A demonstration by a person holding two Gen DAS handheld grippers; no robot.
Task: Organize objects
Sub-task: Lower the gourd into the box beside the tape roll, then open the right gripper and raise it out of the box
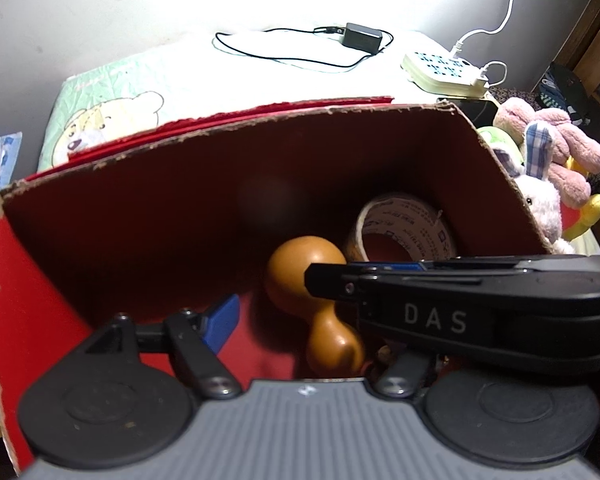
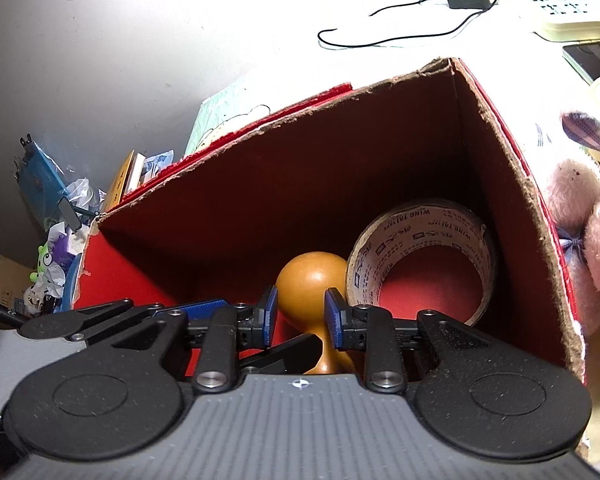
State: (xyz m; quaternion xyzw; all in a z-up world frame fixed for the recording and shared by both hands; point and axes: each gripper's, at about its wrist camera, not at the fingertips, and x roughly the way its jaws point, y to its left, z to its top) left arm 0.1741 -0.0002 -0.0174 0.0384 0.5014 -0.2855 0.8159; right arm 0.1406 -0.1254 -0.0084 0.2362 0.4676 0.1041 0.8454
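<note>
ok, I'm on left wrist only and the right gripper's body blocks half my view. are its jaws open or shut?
Observer: Open. The right gripper has a gap between its blue pads, and the wooden gourd shows through it. Nothing is clamped.
Operator: anything left of the box? cut off here.
Observer: Yes. There's a heap of plastic bags and a green toy past the left end of the box.
Operator: tape print readable?
Observer: Partly. The tape roll reads "WING TAI".

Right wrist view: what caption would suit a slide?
Open right gripper poised over a wooden gourd beside a tape roll in a red box.
</note>
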